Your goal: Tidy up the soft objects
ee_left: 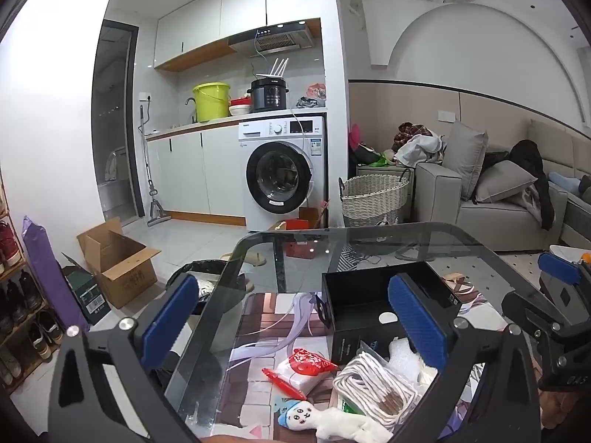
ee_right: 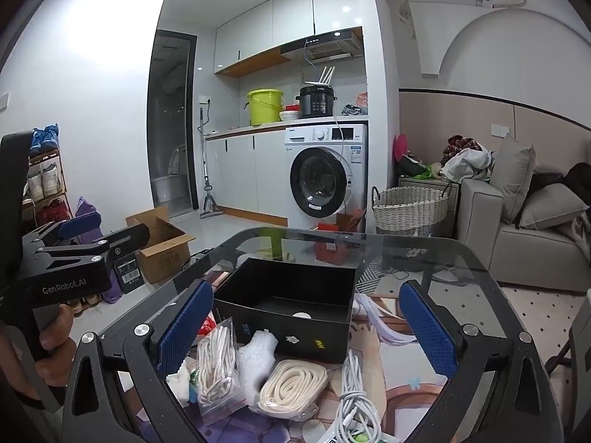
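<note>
An open black box stands on the glass table, also in the left wrist view. In front of it lie a bagged white rope, white foam, a bagged cream cord coil and a white cable. The left wrist view shows the bagged rope, a red-and-white pouch and a white plush toy. My left gripper is open and empty above these. My right gripper is open and empty before the box.
The glass table carries a printed mat. A wicker basket, a grey sofa, a washing machine and a cardboard box stand beyond. The left gripper's body shows at left.
</note>
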The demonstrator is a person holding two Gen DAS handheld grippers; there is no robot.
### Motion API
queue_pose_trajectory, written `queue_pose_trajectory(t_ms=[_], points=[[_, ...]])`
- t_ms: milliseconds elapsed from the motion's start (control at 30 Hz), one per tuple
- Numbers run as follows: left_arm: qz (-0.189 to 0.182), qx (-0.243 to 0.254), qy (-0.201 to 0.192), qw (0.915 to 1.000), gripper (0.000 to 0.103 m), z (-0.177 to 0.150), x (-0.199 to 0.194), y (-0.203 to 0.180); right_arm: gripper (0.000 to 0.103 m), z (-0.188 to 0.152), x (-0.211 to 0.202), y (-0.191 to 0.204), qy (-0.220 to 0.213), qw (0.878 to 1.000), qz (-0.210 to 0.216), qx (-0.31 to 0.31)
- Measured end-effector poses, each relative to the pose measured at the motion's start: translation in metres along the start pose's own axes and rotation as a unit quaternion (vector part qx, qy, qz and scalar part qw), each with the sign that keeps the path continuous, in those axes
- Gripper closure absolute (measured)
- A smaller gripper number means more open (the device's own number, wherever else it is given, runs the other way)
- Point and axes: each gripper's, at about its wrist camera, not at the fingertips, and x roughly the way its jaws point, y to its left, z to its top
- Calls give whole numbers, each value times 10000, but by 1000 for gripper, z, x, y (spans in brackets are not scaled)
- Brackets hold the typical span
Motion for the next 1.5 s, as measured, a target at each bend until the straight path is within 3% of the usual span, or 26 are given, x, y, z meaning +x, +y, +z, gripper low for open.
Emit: queue_pose_trajectory(t_ms=[1500], points=[[21, 36, 60, 10000, 0, -3, 2, 2, 1, 7, -4, -4, -109, 9999, -69, 3]])
